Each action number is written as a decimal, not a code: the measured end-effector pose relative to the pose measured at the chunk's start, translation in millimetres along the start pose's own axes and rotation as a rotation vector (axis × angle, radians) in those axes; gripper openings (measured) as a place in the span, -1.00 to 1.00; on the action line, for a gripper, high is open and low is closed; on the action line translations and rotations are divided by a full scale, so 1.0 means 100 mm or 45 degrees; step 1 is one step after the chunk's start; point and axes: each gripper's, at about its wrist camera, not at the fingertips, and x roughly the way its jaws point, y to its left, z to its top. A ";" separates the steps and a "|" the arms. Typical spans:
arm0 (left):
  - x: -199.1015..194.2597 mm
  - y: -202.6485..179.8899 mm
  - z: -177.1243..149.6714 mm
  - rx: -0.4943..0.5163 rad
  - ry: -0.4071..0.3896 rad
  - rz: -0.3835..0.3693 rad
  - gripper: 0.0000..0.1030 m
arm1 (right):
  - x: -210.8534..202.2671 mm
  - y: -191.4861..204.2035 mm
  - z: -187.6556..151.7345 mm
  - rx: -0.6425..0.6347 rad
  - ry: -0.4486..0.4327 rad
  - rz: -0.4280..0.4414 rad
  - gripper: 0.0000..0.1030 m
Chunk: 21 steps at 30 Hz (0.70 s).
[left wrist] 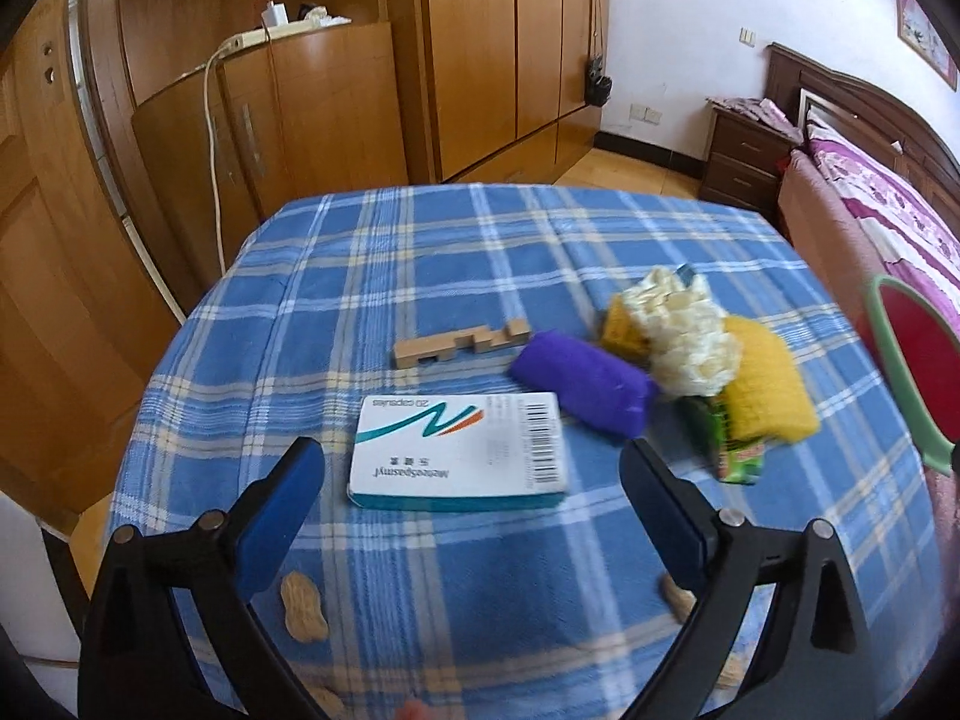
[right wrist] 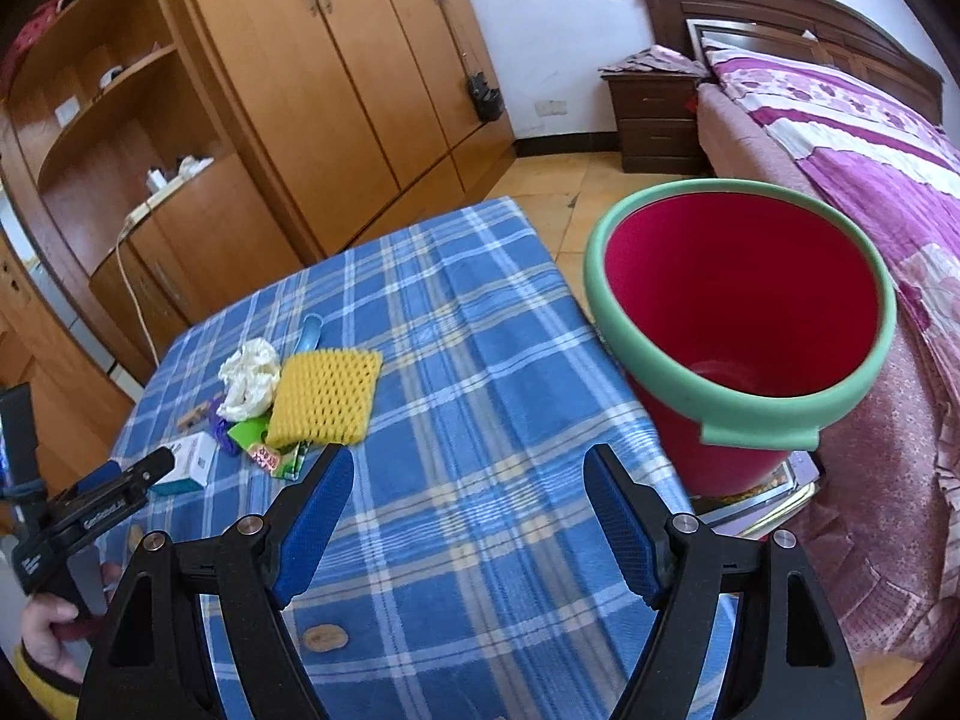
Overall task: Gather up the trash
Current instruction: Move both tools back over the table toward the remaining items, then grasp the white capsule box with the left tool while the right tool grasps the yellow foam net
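We hold our left gripper (left wrist: 471,474) with its fingers spread wide above the blue checked tablecloth (left wrist: 420,276); the white medicine box (left wrist: 459,456) lies between them, not touched. Our right gripper (right wrist: 468,480) is also released and holds nothing. The trash pile with the yellow foam net (right wrist: 324,399) lies near the box, and the red bucket (right wrist: 738,312) stands beside the table.
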 end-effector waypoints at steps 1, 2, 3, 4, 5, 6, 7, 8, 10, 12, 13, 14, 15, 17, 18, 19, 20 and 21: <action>0.04 0.01 0.00 0.001 0.014 -0.001 0.89 | 0.02 0.02 0.00 -0.004 0.006 -0.001 0.55; 0.09 0.02 0.00 -0.001 0.027 0.001 0.89 | 0.04 0.03 0.00 -0.007 0.014 0.000 0.55; 0.13 0.04 -0.01 -0.005 0.040 0.004 0.89 | 0.06 0.05 0.00 -0.011 0.022 0.001 0.55; 0.17 0.06 -0.01 -0.010 0.053 0.001 0.89 | 0.08 0.07 0.01 -0.013 0.028 0.001 0.55; 0.21 0.07 -0.02 -0.013 0.066 0.000 0.89 | 0.10 0.09 0.01 -0.016 0.034 0.002 0.55; 0.24 0.08 -0.02 -0.014 0.074 0.004 0.89 | 0.12 0.11 0.02 -0.022 0.040 0.003 0.55; 0.27 0.10 -0.02 -0.016 0.082 0.009 0.89 | 0.14 0.13 0.03 -0.027 0.045 0.005 0.55; 0.30 0.12 -0.03 -0.020 0.088 0.010 0.89 | 0.16 0.16 0.03 -0.034 0.049 0.006 0.55; 0.33 0.15 -0.03 -0.024 0.094 0.013 0.89 | 0.22 0.21 0.05 -0.048 0.058 0.011 0.55; 0.36 0.17 -0.04 -0.020 0.104 0.011 0.89 | 0.28 0.27 0.08 -0.062 0.068 0.023 0.55; 0.39 0.18 -0.04 -0.019 0.113 0.005 0.89 | 0.32 0.29 0.09 -0.070 0.074 0.028 0.55; 0.41 0.19 -0.03 -0.022 0.122 0.000 0.89 | 0.35 0.32 0.10 -0.077 0.082 0.031 0.55; 0.42 0.19 -0.04 -0.029 0.132 -0.005 0.89 | 0.40 0.36 0.11 -0.085 0.092 0.037 0.55; 0.47 0.21 -0.04 -0.060 0.163 -0.022 0.85 | 0.49 0.42 0.12 -0.097 0.109 0.052 0.55; 0.48 0.23 -0.04 -0.078 0.171 -0.032 0.84 | 0.55 0.46 0.13 -0.107 0.123 0.062 0.55; 0.47 0.23 -0.04 -0.078 0.157 -0.026 0.79 | 0.59 0.49 0.14 -0.112 0.129 0.066 0.55; 0.47 0.23 -0.04 -0.075 0.159 -0.029 0.76 | 0.63 0.52 0.14 -0.118 0.139 0.070 0.55; 0.47 0.23 -0.04 -0.076 0.159 -0.031 0.76 | 0.68 0.55 0.15 -0.123 0.149 0.076 0.55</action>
